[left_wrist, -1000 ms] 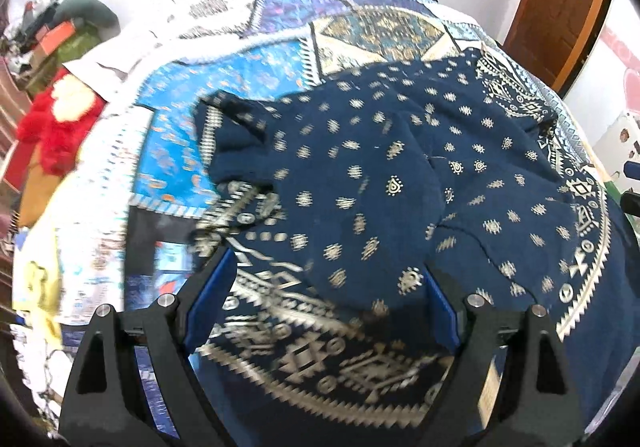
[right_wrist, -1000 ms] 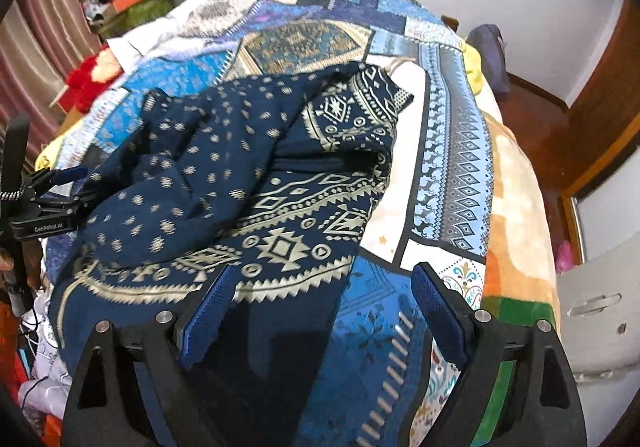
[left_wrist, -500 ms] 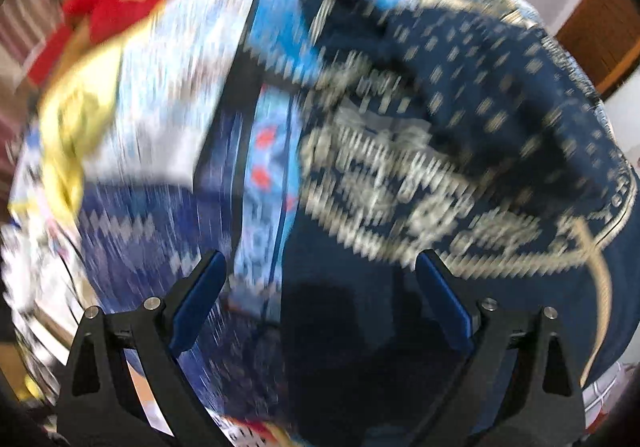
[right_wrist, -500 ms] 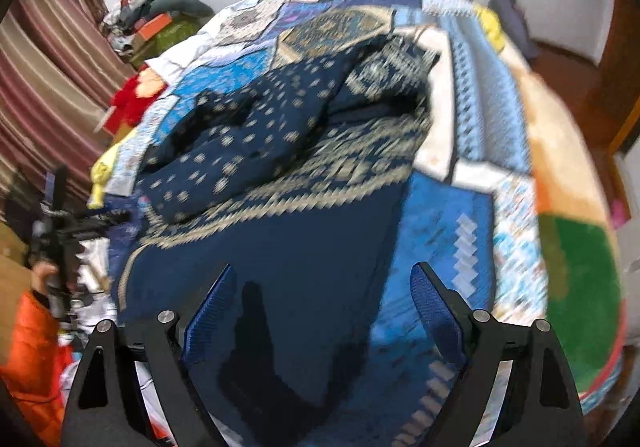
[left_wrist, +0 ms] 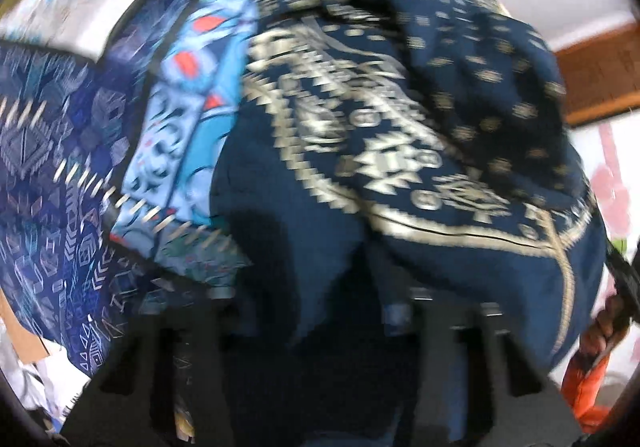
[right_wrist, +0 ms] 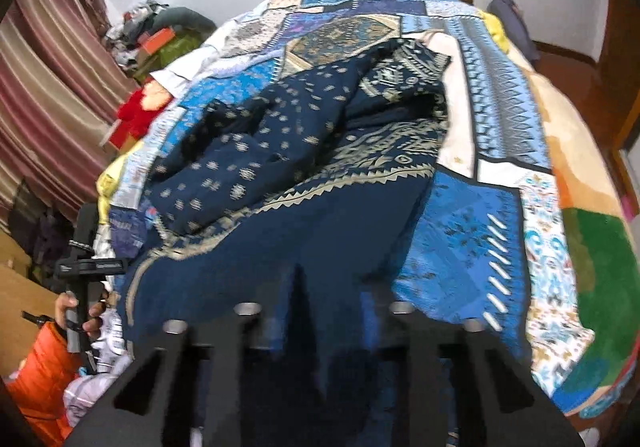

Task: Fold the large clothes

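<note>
Both tongs have just been closing and now pinch the near hem of a navy garment on a bed.

From your left wrist, blurred: your left tongs [left_wrist: 316,311] are clenched on the dark garment [left_wrist: 400,119], which bunches up over the blue patchwork bedspread [left_wrist: 80,175]; a hand [left_wrist: 608,323] shows at the right edge.
From your right wrist: your right tongs [right_wrist: 320,311] grip the garment's [right_wrist: 280,167] plain edge. It lies crumpled across the bedspread [right_wrist: 500,119], near curtains [right_wrist: 52,87].
</note>
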